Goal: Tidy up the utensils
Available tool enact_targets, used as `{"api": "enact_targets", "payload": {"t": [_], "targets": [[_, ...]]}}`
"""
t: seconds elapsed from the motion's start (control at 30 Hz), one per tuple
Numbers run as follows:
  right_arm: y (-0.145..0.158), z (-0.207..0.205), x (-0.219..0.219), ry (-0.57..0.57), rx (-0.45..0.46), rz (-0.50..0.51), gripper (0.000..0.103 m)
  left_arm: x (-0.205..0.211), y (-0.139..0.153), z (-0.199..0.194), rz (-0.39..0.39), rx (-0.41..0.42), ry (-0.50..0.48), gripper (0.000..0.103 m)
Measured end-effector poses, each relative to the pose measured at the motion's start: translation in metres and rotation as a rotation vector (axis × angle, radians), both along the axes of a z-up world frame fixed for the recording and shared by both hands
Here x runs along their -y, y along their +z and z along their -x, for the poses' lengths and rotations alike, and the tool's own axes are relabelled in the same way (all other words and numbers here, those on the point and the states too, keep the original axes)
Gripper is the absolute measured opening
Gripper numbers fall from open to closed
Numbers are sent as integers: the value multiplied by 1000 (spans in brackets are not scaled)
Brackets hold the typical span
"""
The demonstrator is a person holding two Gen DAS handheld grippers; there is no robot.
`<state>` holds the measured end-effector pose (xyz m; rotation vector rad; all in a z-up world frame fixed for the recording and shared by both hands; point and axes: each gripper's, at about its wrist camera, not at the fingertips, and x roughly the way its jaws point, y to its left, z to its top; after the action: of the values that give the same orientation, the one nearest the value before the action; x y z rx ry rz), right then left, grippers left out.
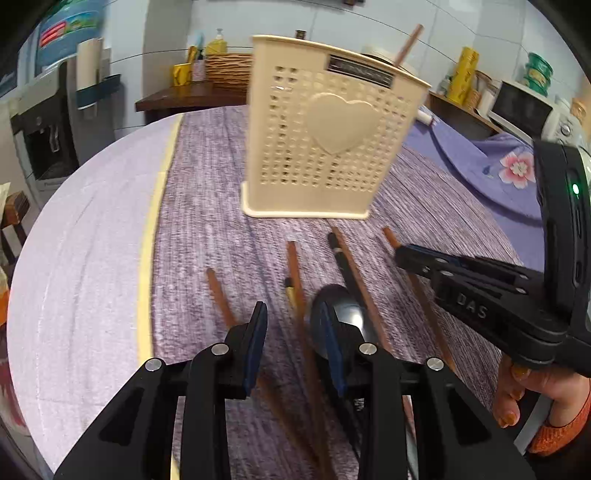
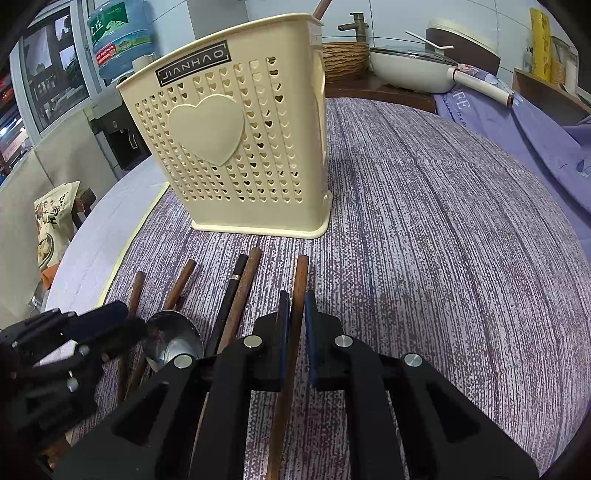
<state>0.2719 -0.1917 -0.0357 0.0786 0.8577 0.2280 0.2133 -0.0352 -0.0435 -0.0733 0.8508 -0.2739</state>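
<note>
We hold our right gripper clamped on a brown chopstick lying before the cream utensil holder, our left gripper parted over another chopstick beside the spoon.

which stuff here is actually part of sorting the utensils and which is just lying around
Part of the job:
- cream utensil holder
- brown chopsticks on the mat
- black chopstick
- metal spoon

Just lying about:
- water bottle
- wicker basket
- white pan
- snack bag

six chopsticks, one spoon, one holder.
</note>
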Motion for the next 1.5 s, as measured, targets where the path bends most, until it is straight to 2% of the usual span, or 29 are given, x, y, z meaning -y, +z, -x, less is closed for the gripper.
{"api": "enact_targets", "payload": {"t": [0.3,0.53,0.7,0.8,0.93,1.0,1.07,1.13,1.23,1.37,1.5], "targets": [[0,0,-2,7,1,3,9,-17,-3,-10,-64,-12,107,28],[-3,-1,-3,4,-8,4,9,-12,-13,-21,-122,-29,107,20],[-5,-4,-1,-9,-20,-7,9,-2,-14,-23,-155,-32,98,20],[-4,-4,-2,-9,-14,-3,9,-1,-14,-22,-139,-33,106,20],[-6,-6,-7,6,-27,-3,10,-2,-14,-22,-134,-33,111,21],[-7,-7,-10,9,-31,17,12,-2,-14,-22,-126,-33,107,27],[-8,-8,-12,12,-37,19,23,-1,-14,-23,-122,-32,104,31],[-9,-8,-13,11,-36,24,25,0,-14,-23,-117,-32,101,38],[-10,-9,-16,12,-35,45,25,1,-15,-23,-128,-21,110,39],[-11,-9,-23,10,-31,86,25,2,-15,-23,-144,-19,122,33],[-12,-7,-32,11,-22,144,24,9,-16,-22,-198,-15,111,28]]}}
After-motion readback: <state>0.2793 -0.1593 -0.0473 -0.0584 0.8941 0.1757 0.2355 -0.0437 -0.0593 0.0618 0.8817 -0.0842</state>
